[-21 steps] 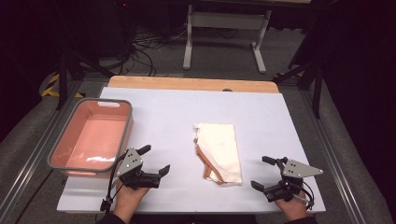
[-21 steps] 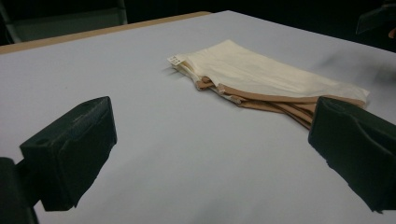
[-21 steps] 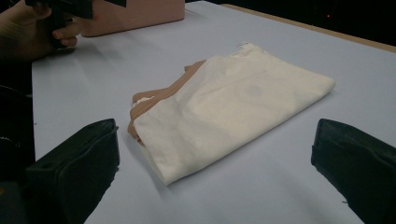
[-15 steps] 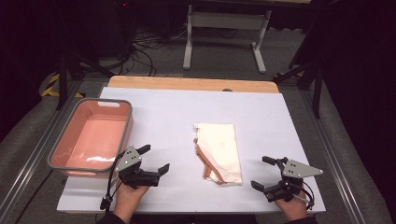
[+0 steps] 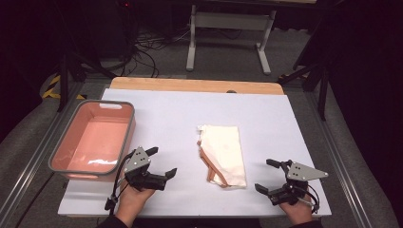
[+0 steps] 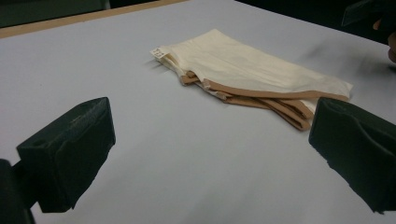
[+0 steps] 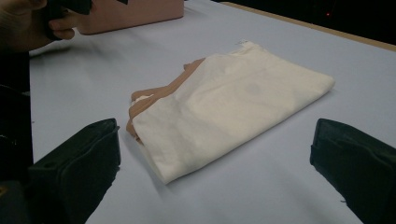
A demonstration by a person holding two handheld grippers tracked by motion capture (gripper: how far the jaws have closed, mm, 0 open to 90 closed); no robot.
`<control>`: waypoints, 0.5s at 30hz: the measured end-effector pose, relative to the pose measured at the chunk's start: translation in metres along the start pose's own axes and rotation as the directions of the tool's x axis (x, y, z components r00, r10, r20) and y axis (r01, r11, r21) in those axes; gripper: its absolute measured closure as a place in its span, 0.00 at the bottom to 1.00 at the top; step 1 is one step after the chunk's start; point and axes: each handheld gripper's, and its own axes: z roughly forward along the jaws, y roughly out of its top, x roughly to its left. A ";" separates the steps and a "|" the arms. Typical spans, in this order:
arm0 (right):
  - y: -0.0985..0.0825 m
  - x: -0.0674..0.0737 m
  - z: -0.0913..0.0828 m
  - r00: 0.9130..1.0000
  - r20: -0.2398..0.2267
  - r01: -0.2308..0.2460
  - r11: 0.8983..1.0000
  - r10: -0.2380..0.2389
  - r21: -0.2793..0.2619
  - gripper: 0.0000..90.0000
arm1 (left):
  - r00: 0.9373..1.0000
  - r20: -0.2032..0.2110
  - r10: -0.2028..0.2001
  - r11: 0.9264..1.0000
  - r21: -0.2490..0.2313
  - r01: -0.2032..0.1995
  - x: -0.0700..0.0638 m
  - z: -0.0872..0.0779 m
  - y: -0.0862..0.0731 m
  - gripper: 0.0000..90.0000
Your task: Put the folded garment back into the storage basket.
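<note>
Both grippers, left gripper [image 5: 161, 162] and right gripper [image 5: 267, 176], are gaping wide, gripping nothing, flanking folded cream-and-tan cloth [image 5: 222, 154] lying between them on white tabletop [image 5: 266, 118].

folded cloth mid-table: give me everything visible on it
The folded cream fabric garment lies flat on the white table cover, roughly central, long axis running away from the person. Its top layer is smooth cream; tan layers peek out along the edge facing the pink bin, slightly staggered. A small white tag sits at its far corner. Nothing touches it but the table; both open tools sit apart from it, left tool, right tool.
</note>
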 end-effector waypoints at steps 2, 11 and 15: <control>0.000 0.000 0.000 1.000 0.002 0.001 1.000 -0.001 0.002 0.03 | 1.000 0.009 0.011 1.000 0.004 -0.011 -0.001 0.002 0.004 0.03; 0.000 0.000 0.001 1.000 0.003 0.002 1.000 -0.002 0.004 0.03 | 0.998 0.049 0.040 0.999 0.025 -0.042 -0.005 0.020 0.030 0.05; 0.000 0.000 0.000 1.000 0.002 0.001 1.000 -0.001 0.003 0.03 | 0.996 0.062 0.070 0.997 0.033 -0.072 -0.009 0.027 0.040 0.07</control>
